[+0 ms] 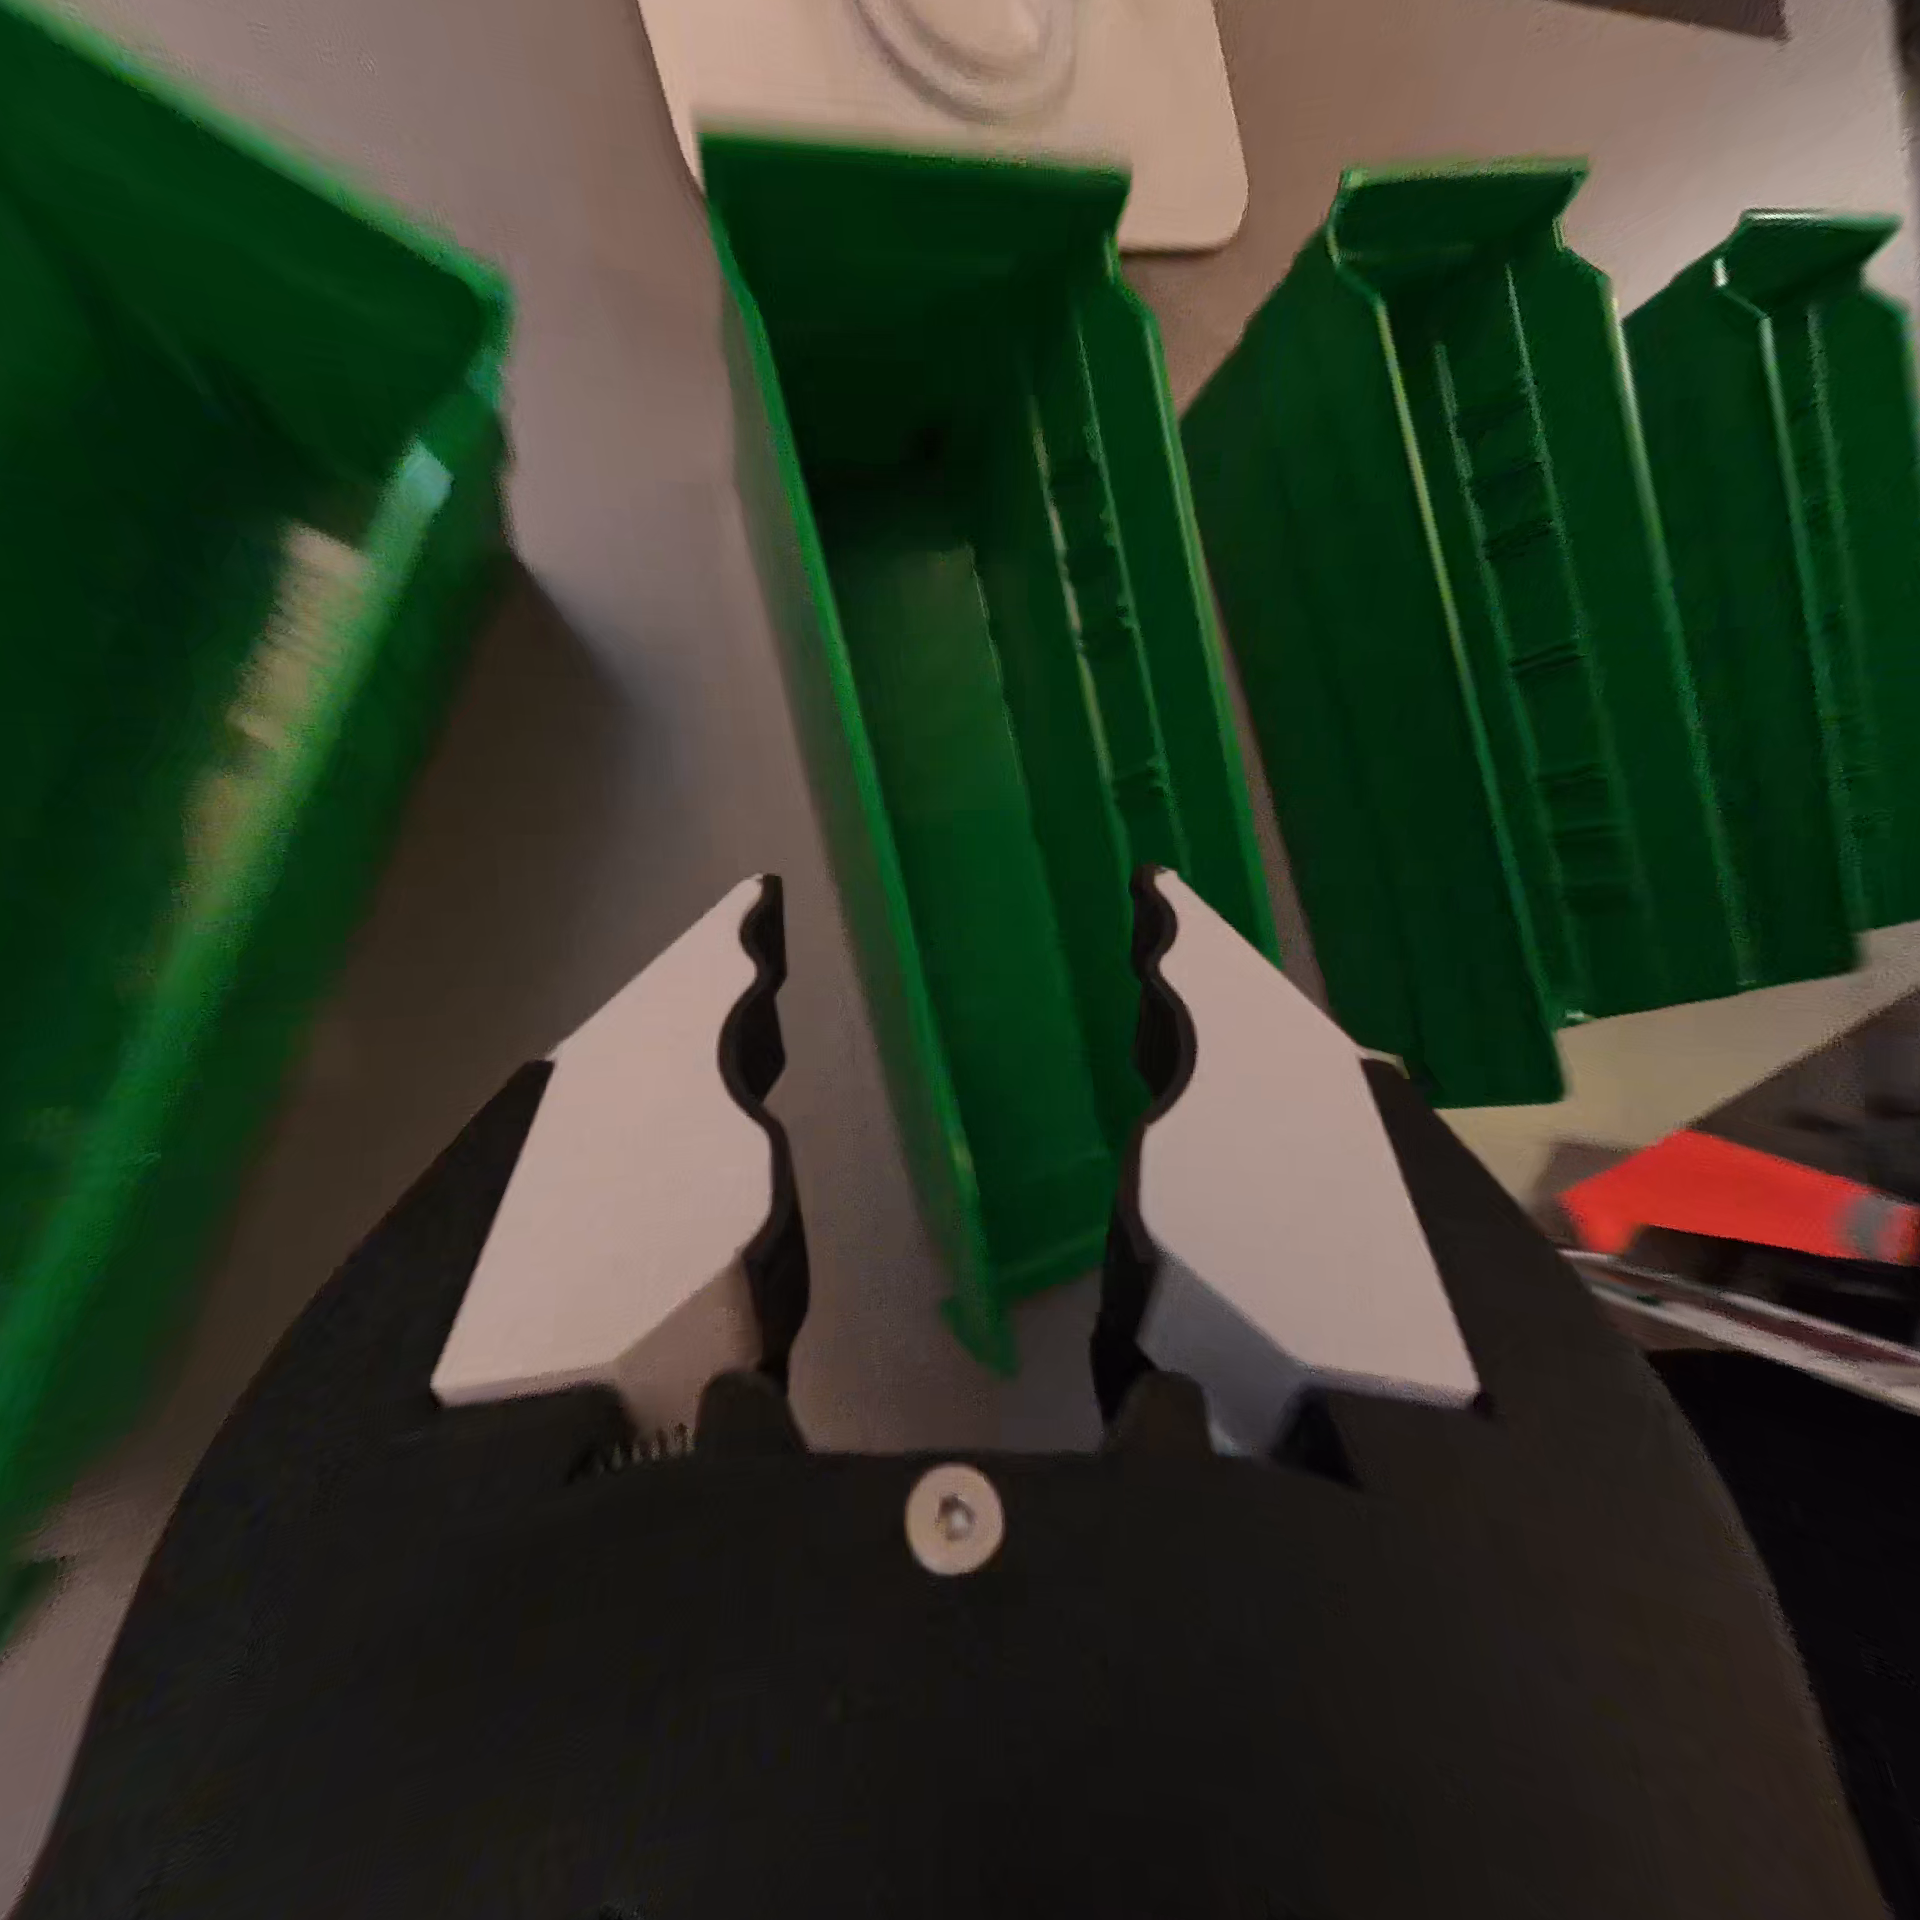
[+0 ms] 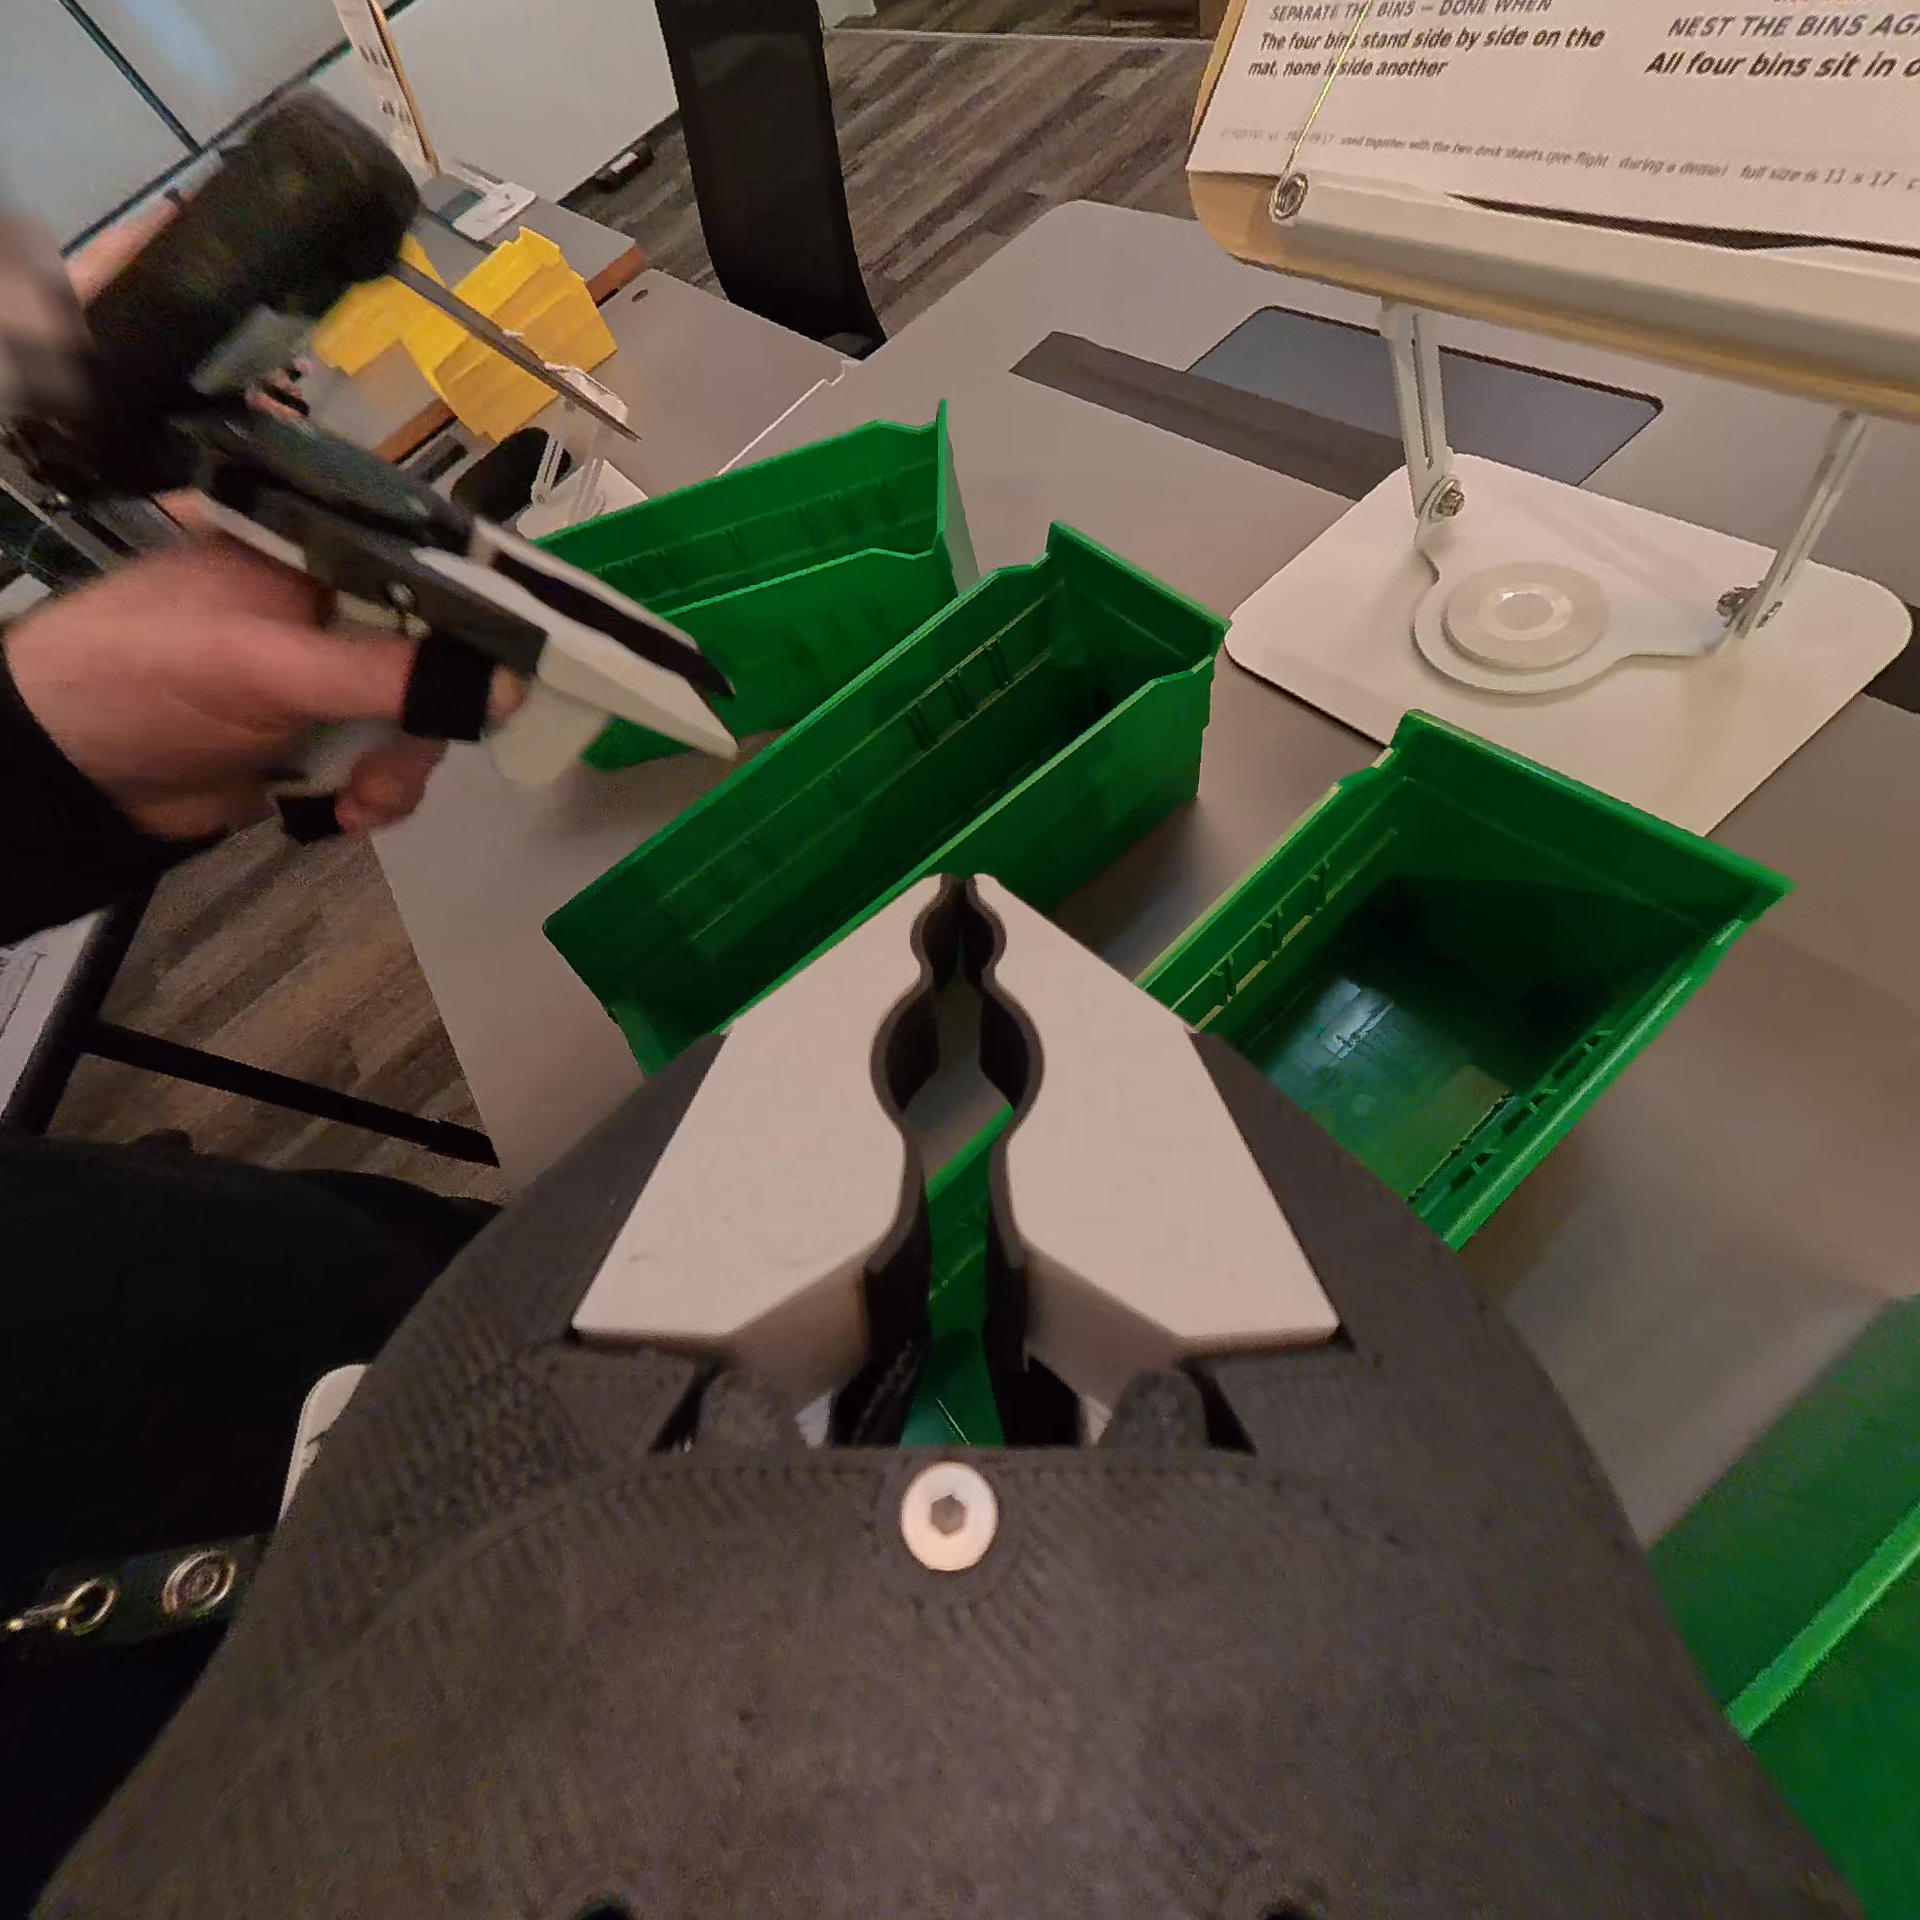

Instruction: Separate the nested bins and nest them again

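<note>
My left tongs [image 1: 956, 1039] stand open, the jaws spread well apart, and the near end of a green bin [image 1: 935, 665] shows in the gap between them; whether either pad touches it I cannot tell, though the right pad lies right against its edge in the left wrist view. From the right wrist view I see those same left tongs [image 2: 717, 717] held in a hand [image 2: 208, 696] just above the tabletop [image 2: 1143, 416], tips near the two farther bins, with motion blur over them. My right tongs [image 2: 961, 914] are nearly closed, the wavy pads clamped on a thin green wall of a bin [image 2: 961, 1247] that runs down between them and out of sight under the tool. Three other green bins sit apart on the grey tabletop: a far one [image 2: 790, 561], a long middle one [image 2: 935, 748] lying just beside it, and a wider one [image 2: 1455, 997] to the right, open side up and empty. A further green surface [image 2: 1818, 1558] shows at the lower right edge, and I cannot tell whether it belongs to the held bin. Behind the bins stands a white stand base [image 2: 1558, 644] carrying a printed sheet [image 2: 1610, 114], and a stack of yellow bins [image 2: 488, 332] sits on another table farther back.
</note>
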`<act>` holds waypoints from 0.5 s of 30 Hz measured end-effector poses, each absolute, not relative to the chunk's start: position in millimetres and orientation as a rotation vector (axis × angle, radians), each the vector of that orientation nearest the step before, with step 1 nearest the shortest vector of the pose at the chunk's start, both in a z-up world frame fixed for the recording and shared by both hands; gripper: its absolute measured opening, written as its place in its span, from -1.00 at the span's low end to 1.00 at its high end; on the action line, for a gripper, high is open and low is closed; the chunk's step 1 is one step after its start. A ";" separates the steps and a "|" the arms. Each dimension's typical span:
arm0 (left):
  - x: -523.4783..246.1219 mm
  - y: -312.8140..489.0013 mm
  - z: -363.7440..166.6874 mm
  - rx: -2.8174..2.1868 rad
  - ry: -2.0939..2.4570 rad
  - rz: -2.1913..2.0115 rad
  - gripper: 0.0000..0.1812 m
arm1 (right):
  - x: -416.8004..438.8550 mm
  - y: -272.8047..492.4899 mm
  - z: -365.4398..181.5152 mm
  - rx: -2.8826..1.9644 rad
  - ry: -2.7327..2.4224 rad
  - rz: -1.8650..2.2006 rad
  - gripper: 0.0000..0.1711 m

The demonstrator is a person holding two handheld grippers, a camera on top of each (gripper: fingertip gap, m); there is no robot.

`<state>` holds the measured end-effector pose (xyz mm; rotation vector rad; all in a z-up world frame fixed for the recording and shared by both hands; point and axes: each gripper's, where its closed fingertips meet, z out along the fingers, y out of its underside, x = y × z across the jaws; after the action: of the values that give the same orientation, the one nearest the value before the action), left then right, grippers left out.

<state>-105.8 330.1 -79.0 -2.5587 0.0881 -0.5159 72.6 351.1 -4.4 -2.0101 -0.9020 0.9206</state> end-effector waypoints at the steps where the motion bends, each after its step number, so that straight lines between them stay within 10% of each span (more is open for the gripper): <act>1: -122.1 338.0 -63.9 -2.529 0.149 -0.427 -0.27 | 74.1 351.0 -2.7 -2.005 -0.897 0.925 -1.00; 11: -338.3 343.0 -136.3 -2.903 0.250 0.031 -0.12 | 111.9 361.4 4.7 -2.000 -0.813 0.887 -1.00; 15: -352.2 321.6 -162.4 -3.002 0.286 0.082 -0.79 | 128.2 364.4 1.6 -2.020 -0.763 0.872 -1.00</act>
<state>-352.2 321.6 -162.4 -3.0024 0.2859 0.0820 128.2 364.4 1.6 -2.0199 -0.7626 0.8718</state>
